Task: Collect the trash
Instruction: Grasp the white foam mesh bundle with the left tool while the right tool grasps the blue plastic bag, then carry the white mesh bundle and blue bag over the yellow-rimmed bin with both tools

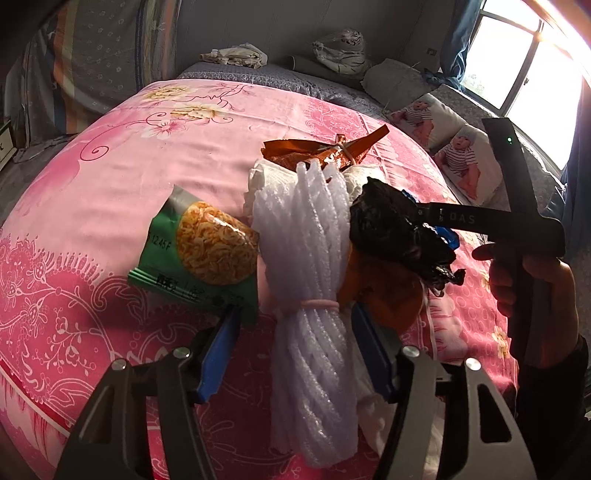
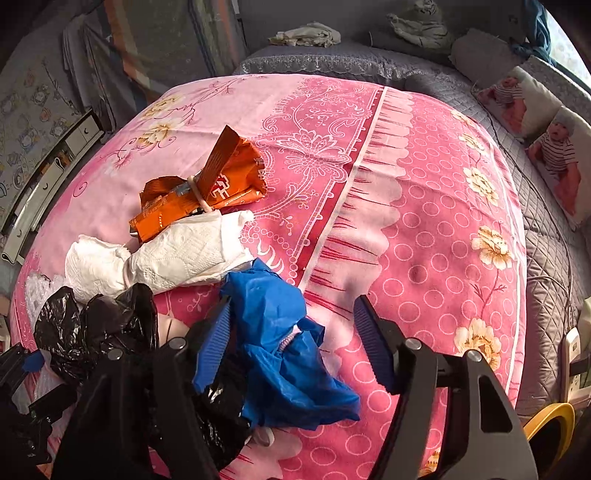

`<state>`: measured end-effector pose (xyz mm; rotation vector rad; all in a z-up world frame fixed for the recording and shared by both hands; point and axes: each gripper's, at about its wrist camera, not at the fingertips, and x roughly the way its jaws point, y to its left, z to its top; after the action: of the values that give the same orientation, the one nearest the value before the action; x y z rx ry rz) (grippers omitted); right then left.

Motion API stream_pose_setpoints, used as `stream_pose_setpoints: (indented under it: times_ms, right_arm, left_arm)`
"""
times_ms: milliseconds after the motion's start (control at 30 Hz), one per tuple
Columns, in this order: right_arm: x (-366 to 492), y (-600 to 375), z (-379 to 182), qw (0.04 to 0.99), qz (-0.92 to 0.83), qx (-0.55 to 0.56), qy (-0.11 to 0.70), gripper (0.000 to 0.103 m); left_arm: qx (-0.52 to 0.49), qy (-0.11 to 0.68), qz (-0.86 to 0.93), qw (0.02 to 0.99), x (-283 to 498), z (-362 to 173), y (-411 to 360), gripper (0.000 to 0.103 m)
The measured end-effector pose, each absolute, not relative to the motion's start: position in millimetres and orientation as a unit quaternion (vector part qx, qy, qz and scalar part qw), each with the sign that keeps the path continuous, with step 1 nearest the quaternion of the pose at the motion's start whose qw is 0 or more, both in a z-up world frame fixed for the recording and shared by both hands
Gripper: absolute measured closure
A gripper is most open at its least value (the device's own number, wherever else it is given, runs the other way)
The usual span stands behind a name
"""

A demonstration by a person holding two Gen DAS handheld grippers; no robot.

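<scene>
Bed: pink floral sheet over grey quilted cover.
Window: upper right, bright daylight.
Wall: grey.
Pillows: baby-print, window side.

Trash lying bunched on pink bedspread: white foam netting, green snack packet left, orange wrapper behind, black bag and blue bag right.

A bedroom in a home. A bed fills both views, spread with a pink floral sheet over a grey quilted cover. At the far right lie pillows printed with baby pictures below a bright window with a blue curtain. Folded bedding is stacked at the far left, and a small drawer unit stands left of the bed.
</scene>
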<state>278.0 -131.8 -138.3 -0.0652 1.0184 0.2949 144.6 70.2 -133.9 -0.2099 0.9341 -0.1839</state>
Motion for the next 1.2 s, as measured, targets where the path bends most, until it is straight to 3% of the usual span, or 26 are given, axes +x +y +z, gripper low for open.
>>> stream_pose_setpoints:
  times_ms: [100, 167, 267, 367, 1200]
  right_arm:
    - [280, -130, -140, 0.861, 0.141, -0.031, 0.488, 0.048]
    - [279, -131, -140, 0.863, 0.14, -0.026, 0.485, 0.061]
    - [277, -135, -138, 0.865, 0.141, -0.018, 0.482, 0.074]
    - [276, -141, -138, 0.862, 0.146, -0.008, 0.485, 0.079]
    - [219, -193, -64, 0.895, 0.166, 0.094, 0.404, 0.084]
  left_arm:
    - [-0.104, 0.453, -0.087, 0.881, 146, -138, 70, 0.061]
    - [-0.108, 0.456, -0.087, 0.879, 146, -140, 71, 0.067]
    - [-0.109, 0.454, -0.082, 0.881, 145, -141, 74, 0.069]
    - [-0.111, 0.45, -0.079, 0.883, 144, -139, 77, 0.07]
    - [-0.144, 0.383, -0.09, 0.908, 107, -85, 103, 0.071]
